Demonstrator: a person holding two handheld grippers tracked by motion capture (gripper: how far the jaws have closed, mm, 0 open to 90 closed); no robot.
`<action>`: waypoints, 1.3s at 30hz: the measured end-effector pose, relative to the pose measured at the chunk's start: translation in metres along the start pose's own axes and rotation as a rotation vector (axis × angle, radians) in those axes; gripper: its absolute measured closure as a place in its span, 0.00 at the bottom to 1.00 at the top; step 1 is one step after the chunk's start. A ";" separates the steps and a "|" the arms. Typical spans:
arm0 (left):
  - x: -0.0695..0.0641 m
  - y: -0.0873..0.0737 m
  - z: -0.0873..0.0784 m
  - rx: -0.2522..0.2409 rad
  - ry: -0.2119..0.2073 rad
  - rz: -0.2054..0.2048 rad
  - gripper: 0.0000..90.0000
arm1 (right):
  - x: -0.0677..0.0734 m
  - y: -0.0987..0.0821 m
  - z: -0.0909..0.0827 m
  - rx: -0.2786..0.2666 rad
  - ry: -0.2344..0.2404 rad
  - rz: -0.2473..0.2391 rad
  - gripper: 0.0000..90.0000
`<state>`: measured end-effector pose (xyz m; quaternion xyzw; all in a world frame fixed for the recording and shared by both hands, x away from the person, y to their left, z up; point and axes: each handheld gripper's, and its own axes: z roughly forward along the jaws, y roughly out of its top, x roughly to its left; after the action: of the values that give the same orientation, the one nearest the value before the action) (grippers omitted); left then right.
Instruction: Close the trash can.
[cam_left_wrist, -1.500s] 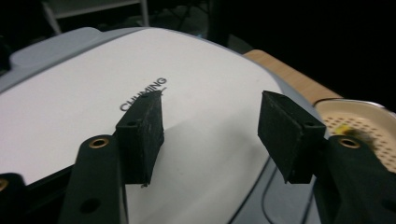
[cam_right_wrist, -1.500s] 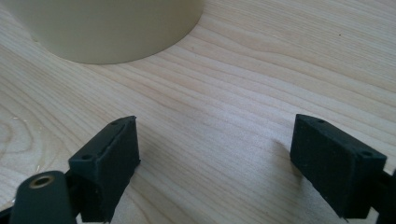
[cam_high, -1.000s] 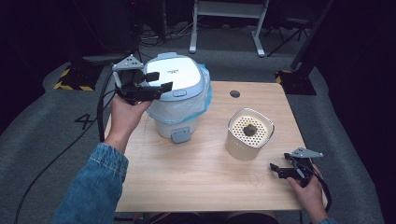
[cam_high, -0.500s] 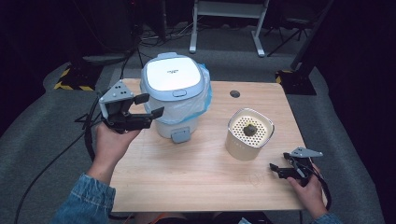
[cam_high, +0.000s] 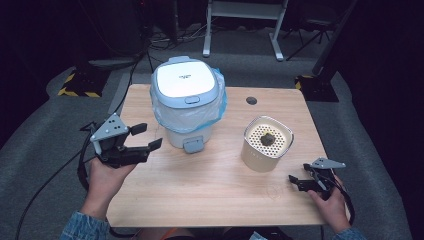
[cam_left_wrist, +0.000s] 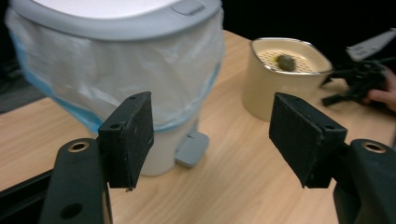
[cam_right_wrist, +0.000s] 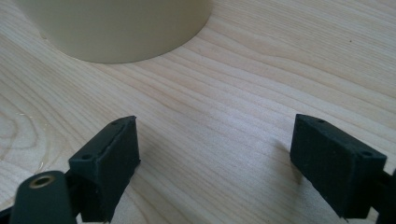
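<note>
Bins: 1 (cam_high: 186, 107); cream pot (cam_high: 266, 144): 1.

Left tongs (cam_high: 145, 137) held in the left hand (cam_high: 107, 172), jaws wide apart, just been opening, nothing between them; forearm enters from bottom left. Right tongs (cam_high: 299, 181) in the right hand (cam_high: 327, 200), low, jaws parted, empty, pointing left.
</note>
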<state>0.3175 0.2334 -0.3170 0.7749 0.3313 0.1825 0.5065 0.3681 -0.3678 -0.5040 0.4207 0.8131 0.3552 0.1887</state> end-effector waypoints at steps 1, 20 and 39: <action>0.000 -0.006 -0.001 0.006 0.004 0.005 0.34 | 0.000 0.000 0.000 0.000 -0.001 0.000 0.18; 0.003 -0.092 0.016 0.033 0.083 -0.134 0.33 | 0.000 0.000 0.000 -0.001 0.002 -0.004 0.18; 0.019 -0.158 0.045 0.281 0.186 -0.142 0.32 | 0.000 0.000 0.000 -0.001 0.003 -0.004 0.18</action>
<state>0.3071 0.2594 -0.4801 0.7923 0.4530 0.1691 0.3721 0.3686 -0.3680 -0.5040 0.4185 0.8141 0.3559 0.1883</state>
